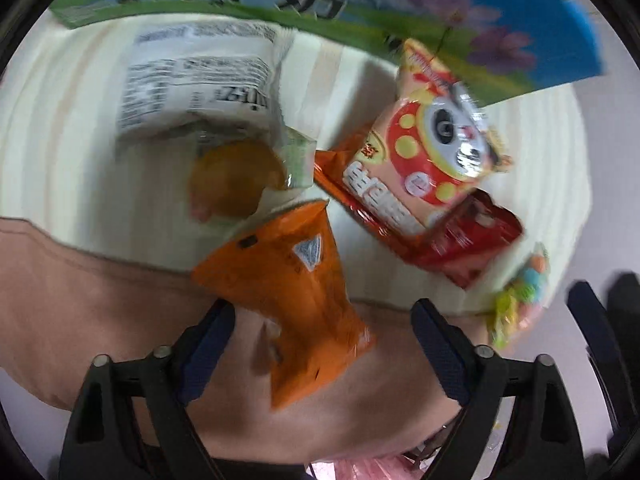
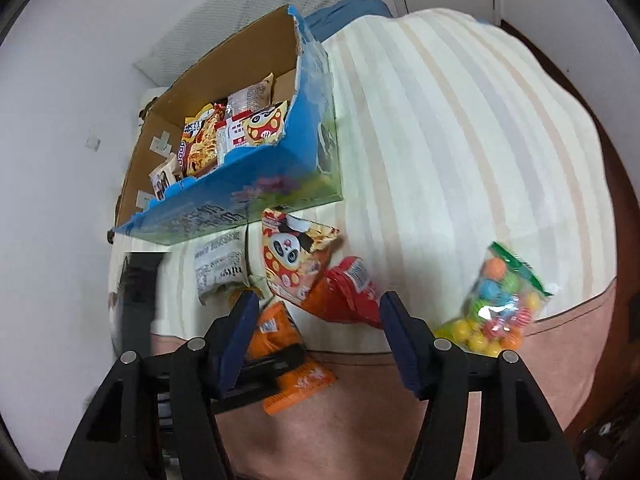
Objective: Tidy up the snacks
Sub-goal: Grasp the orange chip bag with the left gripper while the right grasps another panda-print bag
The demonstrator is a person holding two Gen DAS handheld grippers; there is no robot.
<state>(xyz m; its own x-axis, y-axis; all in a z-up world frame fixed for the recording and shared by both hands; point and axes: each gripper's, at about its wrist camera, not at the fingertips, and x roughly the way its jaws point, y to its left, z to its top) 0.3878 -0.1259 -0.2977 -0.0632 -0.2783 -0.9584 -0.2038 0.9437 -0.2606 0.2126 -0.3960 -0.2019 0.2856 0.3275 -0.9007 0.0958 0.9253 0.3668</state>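
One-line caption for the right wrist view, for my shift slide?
Open right gripper hovers over loose snack packets beside a half-filled cardboard box on a striped bedspread.

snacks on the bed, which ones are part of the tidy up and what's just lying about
For the job:
- orange packet
- panda packet
- red packet
- white packet
- candy ball bag
- blue box with snacks already inside
- both tools, open: left, right

Lying about:
- striped bedding
- pink blanket
- pillow
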